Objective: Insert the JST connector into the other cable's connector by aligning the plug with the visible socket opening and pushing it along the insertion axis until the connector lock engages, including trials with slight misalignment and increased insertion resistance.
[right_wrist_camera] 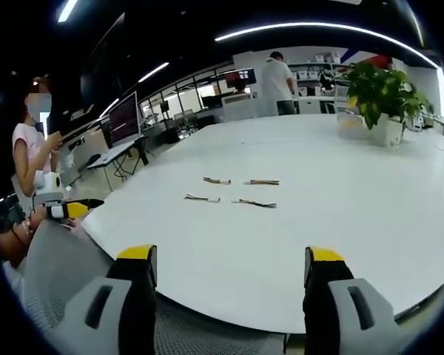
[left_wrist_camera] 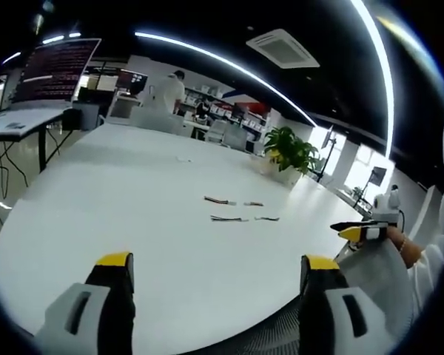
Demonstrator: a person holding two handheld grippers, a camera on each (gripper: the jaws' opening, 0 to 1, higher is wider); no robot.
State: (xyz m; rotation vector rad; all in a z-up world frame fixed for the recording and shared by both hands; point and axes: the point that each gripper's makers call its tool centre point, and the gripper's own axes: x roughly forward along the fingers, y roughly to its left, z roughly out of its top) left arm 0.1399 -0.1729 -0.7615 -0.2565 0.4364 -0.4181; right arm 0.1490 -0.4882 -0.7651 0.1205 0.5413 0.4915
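Several short wired JST cables lie in two rows on the white table [left_wrist_camera: 133, 200], two in each row. In the left gripper view the nearer pair [left_wrist_camera: 228, 219] lies ahead and slightly right, with the farther pair [left_wrist_camera: 220, 200] behind it. In the right gripper view one pair [right_wrist_camera: 202, 198] sits in front of the other [right_wrist_camera: 217, 180]. My left gripper [left_wrist_camera: 218, 262] hangs open over the table's near edge, well short of the cables. My right gripper [right_wrist_camera: 231, 255] is open too, nothing between its yellow-tipped jaws. Each gripper shows at the edge of the other's view [left_wrist_camera: 361, 231] [right_wrist_camera: 68, 210].
A potted plant [left_wrist_camera: 288, 151] [right_wrist_camera: 377, 92] stands on the table's far side. A desk with a monitor [left_wrist_camera: 55, 70] is beyond the table. One person [right_wrist_camera: 33, 140] stands at the left, another [right_wrist_camera: 277, 81] at the back. Grey mesh chair fabric [right_wrist_camera: 59, 266] lies below the table edge.
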